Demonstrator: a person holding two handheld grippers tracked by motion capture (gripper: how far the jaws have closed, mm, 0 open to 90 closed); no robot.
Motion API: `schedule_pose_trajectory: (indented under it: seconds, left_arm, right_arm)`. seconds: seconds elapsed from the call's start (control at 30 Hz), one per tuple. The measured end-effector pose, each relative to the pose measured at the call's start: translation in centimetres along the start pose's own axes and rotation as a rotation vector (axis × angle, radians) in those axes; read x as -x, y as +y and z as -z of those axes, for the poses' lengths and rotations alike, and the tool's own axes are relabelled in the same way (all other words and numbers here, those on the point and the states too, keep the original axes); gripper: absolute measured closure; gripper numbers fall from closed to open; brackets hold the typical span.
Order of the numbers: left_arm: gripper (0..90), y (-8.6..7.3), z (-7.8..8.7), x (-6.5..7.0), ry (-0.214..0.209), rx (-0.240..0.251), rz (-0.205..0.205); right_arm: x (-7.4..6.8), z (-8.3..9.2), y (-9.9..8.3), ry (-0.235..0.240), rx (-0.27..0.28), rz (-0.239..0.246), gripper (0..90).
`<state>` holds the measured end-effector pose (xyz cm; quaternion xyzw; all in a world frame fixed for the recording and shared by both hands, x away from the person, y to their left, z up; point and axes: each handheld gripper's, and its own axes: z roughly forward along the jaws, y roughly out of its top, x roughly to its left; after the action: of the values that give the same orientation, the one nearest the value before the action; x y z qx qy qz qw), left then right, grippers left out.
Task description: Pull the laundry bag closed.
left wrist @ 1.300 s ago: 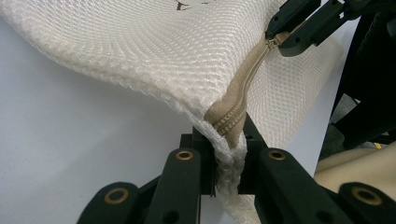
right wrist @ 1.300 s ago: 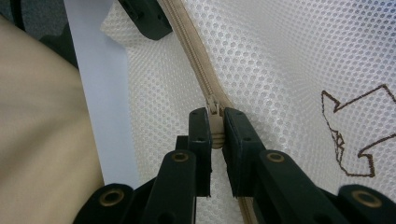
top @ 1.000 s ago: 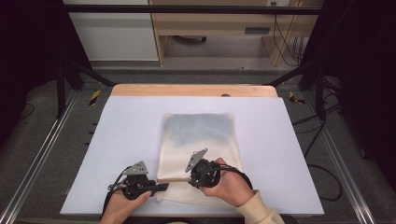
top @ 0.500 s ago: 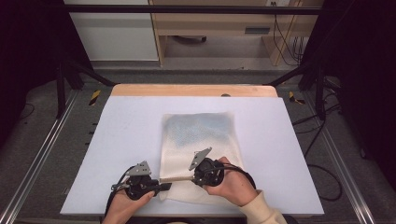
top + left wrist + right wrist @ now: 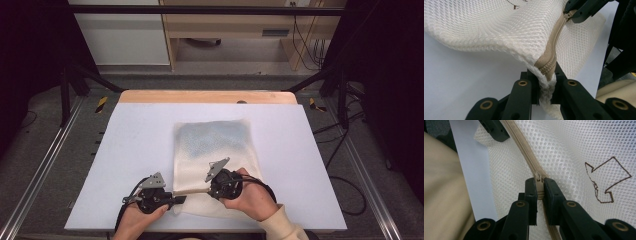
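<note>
White surface [image 5: 125, 150] under mesh bag [image 5: 215, 145]; left hand-held gripper [image 5: 545, 86] clamped bag's corner, right hand-held gripper [image 5: 539, 192] pinched zipper pull [image 5: 539, 185]. Best pulled straight, taut.

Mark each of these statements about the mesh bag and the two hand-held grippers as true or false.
1. The left hand-held gripper is shut on the corner of the mesh bag at the zipper's end. True.
2. The right hand-held gripper hangs open above the bag. False: its jaws are shut on the zipper pull.
3. The bag lies on a white table. True.
4. The zipper tape is bright red. False: it is beige.
5. A brown outline figure is drawn on the mesh. True.
6. The bag is made of solid black cloth. False: it is cream-white open mesh.
</note>
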<state>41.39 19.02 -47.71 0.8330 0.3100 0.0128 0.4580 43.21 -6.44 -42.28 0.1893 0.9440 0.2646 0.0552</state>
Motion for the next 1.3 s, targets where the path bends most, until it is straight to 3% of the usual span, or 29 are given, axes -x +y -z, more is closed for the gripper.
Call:
schedule_pose_trajectory:
  seconds: [0.9,1.3]
  left_arm:
    - [82.1,0.1,-0.2,0.5,0.002,-0.015,-0.033]
    - [82.2,0.2,0.0,0.5,0.006,-0.011,-0.038]
  right_arm:
    - [0.1,-0.5,-1.1,0.021,0.000,-0.039,82.0]
    - [0.1,-0.1,-1.8,0.005,0.003,-0.042,82.0]
